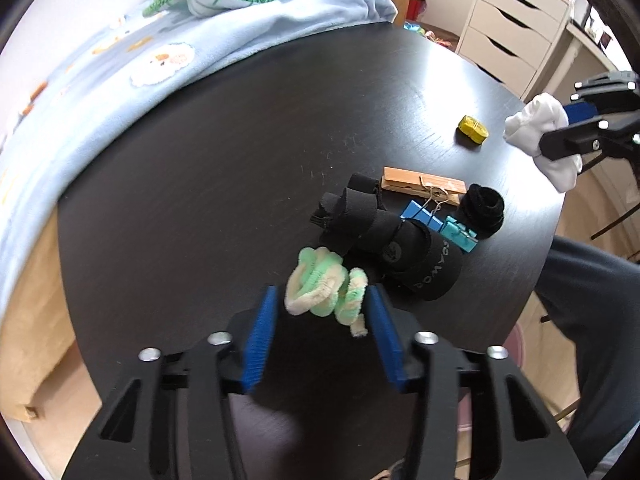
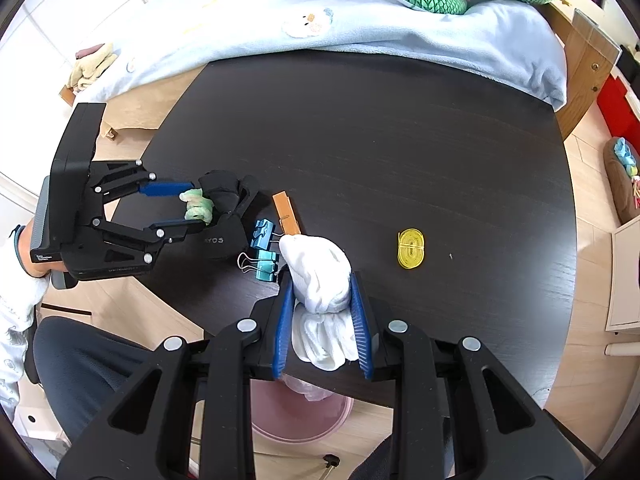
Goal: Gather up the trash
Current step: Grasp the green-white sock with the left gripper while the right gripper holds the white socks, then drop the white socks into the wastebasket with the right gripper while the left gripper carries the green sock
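We worked over a round dark bench (image 2: 400,140) set against a bed (image 2: 280,12) with a pale blue blanket. A pink bin (image 2: 296,420) with a white liner stood on the floor at the bench's near edge, directly below the right gripper (image 2: 322,320).

Progress, as we judged it: two pieces of trash were in hand and neither had yet gone into the bin. Left on the bench were a black strap (image 1: 400,244), a wooden clothespin (image 1: 424,186), two teal binder clips (image 1: 444,226), a black fabric roll (image 1: 482,210) and a yellow coiled tape (image 1: 473,131). Which of these counted as trash we could not tell.

Right gripper: it pointed steeply down over the near bench edge, its jaws narrow and clamped on a white crumpled tissue (image 2: 320,276), held clear of the bench.

Left gripper (image 1: 322,308): it also pointed steeply down, beside the strap. A green-and-cream fuzzy scrap (image 1: 324,288) sat between the blue pads. In the right wrist view both pads pressed on it, so we read the jaws as closed on the scrap, which was at or just above the bench surface.
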`<action>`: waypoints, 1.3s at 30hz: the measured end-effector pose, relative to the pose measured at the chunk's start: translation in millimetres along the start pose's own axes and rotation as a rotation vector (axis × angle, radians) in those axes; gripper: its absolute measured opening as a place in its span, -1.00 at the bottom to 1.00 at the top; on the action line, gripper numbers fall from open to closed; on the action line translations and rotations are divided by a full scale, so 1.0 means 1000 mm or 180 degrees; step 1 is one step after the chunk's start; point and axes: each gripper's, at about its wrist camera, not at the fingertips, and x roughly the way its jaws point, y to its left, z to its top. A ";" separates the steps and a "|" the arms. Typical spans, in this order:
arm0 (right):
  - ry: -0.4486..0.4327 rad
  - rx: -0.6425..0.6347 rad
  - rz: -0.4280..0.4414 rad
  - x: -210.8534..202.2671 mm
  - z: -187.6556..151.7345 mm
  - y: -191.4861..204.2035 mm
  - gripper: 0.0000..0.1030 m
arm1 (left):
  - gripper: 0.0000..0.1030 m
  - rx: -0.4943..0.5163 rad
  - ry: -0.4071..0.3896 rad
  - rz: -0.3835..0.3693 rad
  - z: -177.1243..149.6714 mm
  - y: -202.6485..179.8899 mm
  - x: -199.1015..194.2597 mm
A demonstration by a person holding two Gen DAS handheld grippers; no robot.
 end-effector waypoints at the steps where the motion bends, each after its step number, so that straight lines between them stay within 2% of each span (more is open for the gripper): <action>1: -0.0001 0.0004 0.0003 0.000 -0.001 0.000 -0.47 | -0.39 -0.0025 0.0009 -0.0001 -0.001 0.000 0.000; 3: 0.0000 0.0005 0.0004 0.001 -0.001 -0.001 -0.47 | -0.58 -0.0064 0.0030 -0.0009 -0.004 0.000 -0.001; 6: -0.0026 0.0028 0.0015 0.001 -0.003 -0.001 -0.47 | -0.65 -0.0146 0.0017 0.0019 -0.004 0.002 -0.004; 14: -0.0169 0.0086 0.0009 -0.010 -0.010 -0.001 -0.47 | -0.66 -0.0342 -0.0128 0.0095 -0.008 0.002 -0.027; 24: -0.0438 0.0107 -0.0061 -0.038 -0.034 0.009 -0.47 | -0.66 -0.0458 -0.0436 0.0118 -0.020 -0.023 -0.074; 33: -0.0701 0.0052 -0.0192 -0.066 -0.074 0.029 -0.47 | -0.66 -0.0518 -0.0744 0.0011 -0.036 -0.060 -0.111; 39: -0.0817 0.0011 -0.0192 -0.082 -0.103 0.044 -0.47 | -0.66 -0.0476 -0.0831 -0.0044 -0.048 -0.081 -0.121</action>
